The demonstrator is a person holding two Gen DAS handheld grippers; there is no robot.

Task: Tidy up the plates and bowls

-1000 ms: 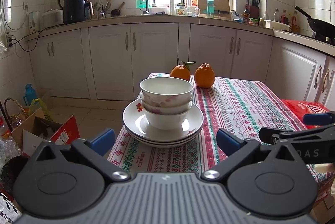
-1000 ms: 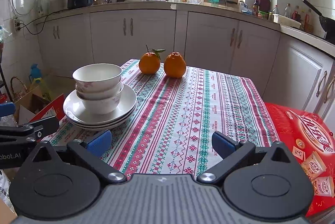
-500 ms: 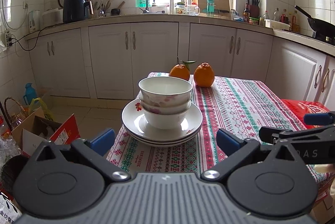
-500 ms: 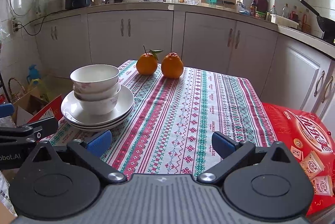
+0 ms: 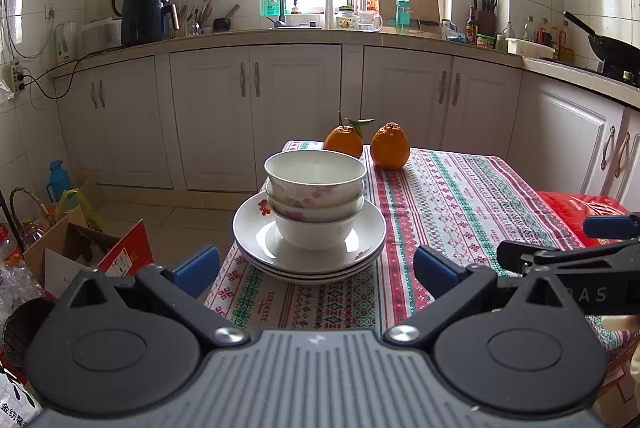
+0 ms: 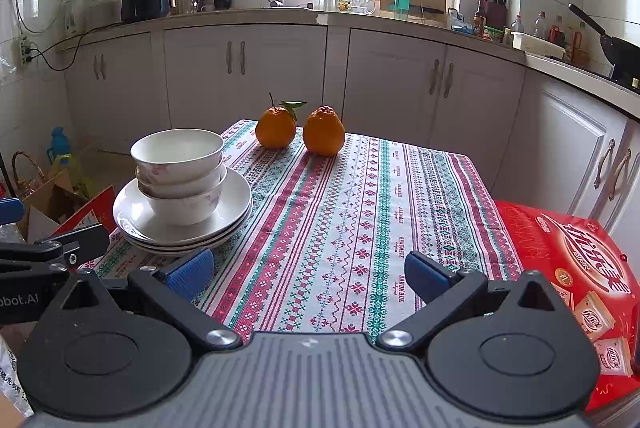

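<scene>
Three white bowls [image 5: 315,196] with pink flowers are nested in a stack on a stack of white plates [image 5: 256,228] at the table's near left corner. The same bowls [image 6: 178,172] and plates [image 6: 236,200] show at the left in the right wrist view. My left gripper [image 5: 316,268] is open and empty, just in front of the plates. My right gripper [image 6: 306,274] is open and empty over the patterned tablecloth [image 6: 360,208], to the right of the stack.
Two oranges [image 5: 366,144] sit at the table's far edge. A red box [image 6: 568,268] lies off the table's right side. A cardboard box [image 5: 80,252] and bags stand on the floor at the left. Cabinets [image 5: 256,108] and a cluttered counter run behind.
Both grippers have shifted only slightly; the stack sits a little lower and farther left in the right wrist view. The jaws stay open.
</scene>
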